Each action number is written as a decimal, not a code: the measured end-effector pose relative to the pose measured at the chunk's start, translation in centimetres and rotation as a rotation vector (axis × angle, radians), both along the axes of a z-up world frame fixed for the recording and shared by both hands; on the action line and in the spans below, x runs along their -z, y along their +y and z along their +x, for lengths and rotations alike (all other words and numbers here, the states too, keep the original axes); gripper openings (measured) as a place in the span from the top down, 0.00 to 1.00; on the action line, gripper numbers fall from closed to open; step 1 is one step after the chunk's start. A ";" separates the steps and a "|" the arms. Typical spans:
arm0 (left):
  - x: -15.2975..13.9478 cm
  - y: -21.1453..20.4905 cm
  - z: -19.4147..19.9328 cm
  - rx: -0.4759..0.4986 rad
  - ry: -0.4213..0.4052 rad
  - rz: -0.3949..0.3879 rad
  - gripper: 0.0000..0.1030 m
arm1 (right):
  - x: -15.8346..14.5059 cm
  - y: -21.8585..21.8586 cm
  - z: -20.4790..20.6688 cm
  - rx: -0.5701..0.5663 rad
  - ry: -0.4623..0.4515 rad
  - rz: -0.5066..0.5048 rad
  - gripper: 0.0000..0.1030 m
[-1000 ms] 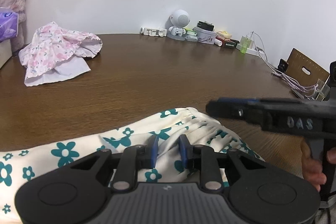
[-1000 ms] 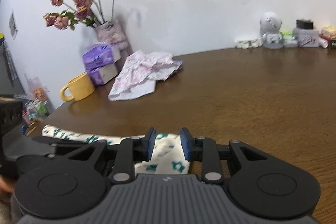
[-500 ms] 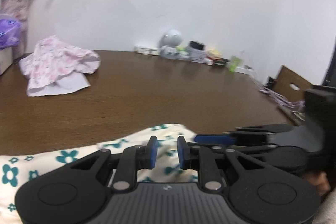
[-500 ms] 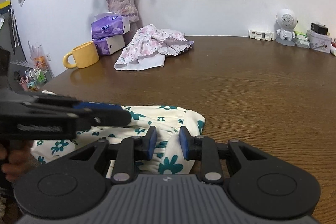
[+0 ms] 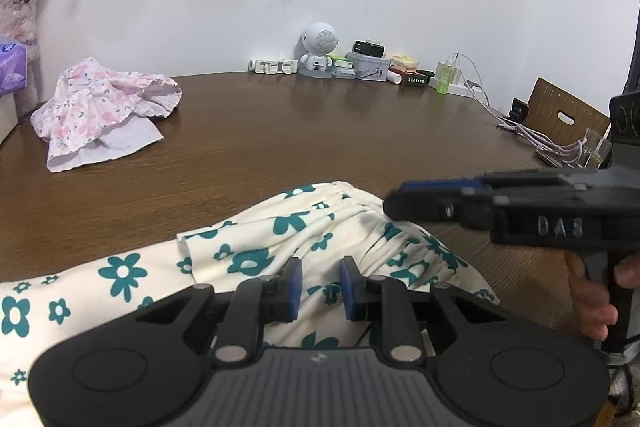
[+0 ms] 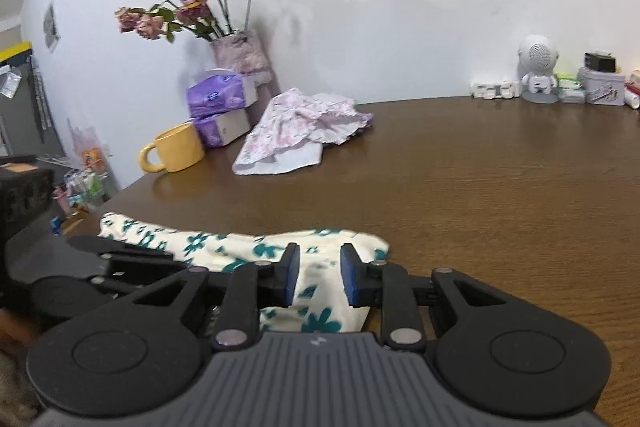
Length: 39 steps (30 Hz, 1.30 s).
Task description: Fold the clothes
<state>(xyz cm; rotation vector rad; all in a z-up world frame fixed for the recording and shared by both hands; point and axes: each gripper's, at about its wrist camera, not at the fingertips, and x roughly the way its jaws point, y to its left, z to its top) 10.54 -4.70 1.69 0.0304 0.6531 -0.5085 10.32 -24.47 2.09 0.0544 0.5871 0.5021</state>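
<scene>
A cream garment with teal flowers (image 5: 248,251) lies on the near edge of the brown table (image 5: 320,131); it also shows in the right wrist view (image 6: 256,251). My left gripper (image 5: 319,287) is open, its blue pads just above the cloth near the gathered waistband. My right gripper (image 6: 318,277) is open over the cloth's right end. The right gripper also shows side-on in the left wrist view (image 5: 408,203), over the waistband. A pink floral garment (image 5: 100,107) lies crumpled at the far left; it shows in the right wrist view too (image 6: 300,131).
A yellow mug (image 6: 176,149), purple tissue boxes (image 6: 220,107) and a vase of dried roses (image 6: 240,55) stand at the far left. A white robot figure (image 5: 318,47), small boxes and cables (image 5: 552,147) line the back and right edge.
Both grippers swung over the flowered garment and back. The cloth's folded edge now lies further left. The jaws stay open, slightly wider than half a second ago.
</scene>
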 end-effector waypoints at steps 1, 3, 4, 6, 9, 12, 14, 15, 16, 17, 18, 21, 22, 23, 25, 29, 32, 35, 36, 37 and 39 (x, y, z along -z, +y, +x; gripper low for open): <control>0.0 -0.1 -0.1 0.002 -0.005 0.005 0.80 | 0.0 -0.1 -0.1 -0.003 -0.001 0.005 0.81; -0.1 0.1 0.0 0.001 0.000 0.004 0.80 | -0.1 -0.3 -0.4 -0.009 -0.003 0.014 0.81; -0.1 0.1 0.0 0.000 0.004 0.000 0.80 | -0.2 -0.4 -0.5 -0.012 -0.004 0.019 0.81; -0.3 0.5 0.1 -0.018 0.006 0.000 0.80 | -0.1 -0.3 -0.6 -0.014 -0.005 0.011 0.81; -0.8 1.2 -0.1 -0.041 -0.001 -0.023 0.83 | 0.1 0.0 -0.7 -0.016 -0.008 -0.005 0.81; -1.7 1.3 -1.1 -0.004 -0.046 -0.076 0.83 | 0.2 0.2 -0.8 -0.017 -0.011 -0.018 0.81; -1.7 0.7 -1.6 0.042 -0.045 -0.079 0.81 | 0.3 0.3 -0.9 -0.018 -0.017 -0.028 0.81; -1.5 0.2 -1.6 0.053 -0.034 -0.061 0.81 | 0.3 0.4 -0.9 -0.017 -0.020 -0.031 0.81; -1.2 -0.2 -1.6 0.057 -0.024 -0.035 0.80 | 0.3 0.4 -0.9 -0.017 -0.021 -0.033 0.81; -0.9 -0.5 -1.6 0.055 -0.019 -0.016 0.79 | 0.3 0.4 -0.9 -0.018 -0.020 -0.031 0.81; -0.8 -0.6 -1.6 0.055 -0.018 -0.010 0.78 | 0.3 0.3 -0.9 -0.018 -0.019 -0.030 0.81; -0.6 -0.3 -1.6 0.050 -0.008 -0.015 0.78 | 0.3 0.4 -0.9 -0.021 -0.026 -0.039 0.81; -0.5 -0.1 -1.7 0.048 -0.006 -0.015 0.78 | 0.4 0.5 -0.9 -0.021 -0.028 -0.041 0.81; -0.4 0.1 -1.7 0.040 -0.006 -0.012 0.78 | 0.4 0.4 -0.9 -0.022 -0.028 -0.042 0.81; -0.2 0.7 -1.9 0.022 -0.007 -0.008 0.79 | 0.3 0.4 -0.9 -0.022 -0.028 -0.040 0.81; 0.0 1.8 -2.2 -0.020 -0.017 0.012 0.80 | 0.3 0.4 -1.0 -0.025 -0.029 -0.041 0.81; -0.1 2.8 -2.3 -0.056 -0.013 0.013 0.80 | 0.3 0.4 -1.0 -0.025 -0.030 -0.041 0.81; -0.4 3.9 -2.5 -0.104 -0.011 0.000 0.80 | 0.3 0.4 -1.0 -0.025 -0.031 -0.043 0.81; -0.7 4.1 -2.6 -0.126 -0.019 -0.006 0.82 | 0.3 0.4 -1.0 -0.025 -0.031 -0.043 0.81; -1.0 4.2 -2.6 -0.126 -0.030 -0.022 0.82 | 0.3 0.4 -1.0 -0.024 -0.031 -0.044 0.81; -1.6 3.8 -2.8 -0.098 -0.051 -0.054 0.82 | 0.3 0.5 -1.0 -0.023 -0.032 -0.044 0.81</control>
